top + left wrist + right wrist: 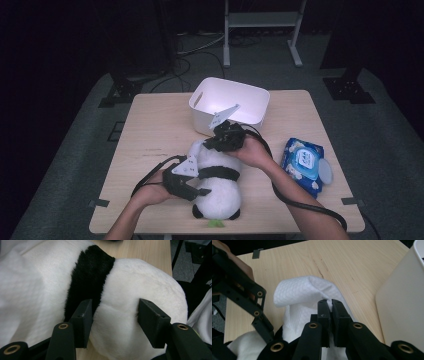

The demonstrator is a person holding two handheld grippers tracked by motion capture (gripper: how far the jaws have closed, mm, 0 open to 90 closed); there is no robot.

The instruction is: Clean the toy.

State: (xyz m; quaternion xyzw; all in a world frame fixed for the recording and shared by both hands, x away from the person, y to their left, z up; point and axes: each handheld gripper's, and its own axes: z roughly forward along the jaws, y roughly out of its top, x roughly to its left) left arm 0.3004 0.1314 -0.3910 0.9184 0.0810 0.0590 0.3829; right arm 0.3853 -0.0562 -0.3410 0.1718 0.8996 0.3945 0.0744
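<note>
1. Jaws of the right gripper (pixel 331 305) pinch a white wipe (pixel 299 293) over the panda's head end.
2. Left gripper (pixel 113 315) clamps the plush panda (pixel 216 182), steadying it.
3. Wiping looks underway; bin (pixel 250 97) beyond panda awaits.

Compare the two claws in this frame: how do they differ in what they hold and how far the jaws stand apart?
The left claw has its jaws set wide, pressing into the plush panda on its white body beside the black band. The right claw has its jaws nearly together, pinching a thin white wipe. In the high view, the left sits at the panda's side, the right above its head end. Both are shut on something soft.
</note>
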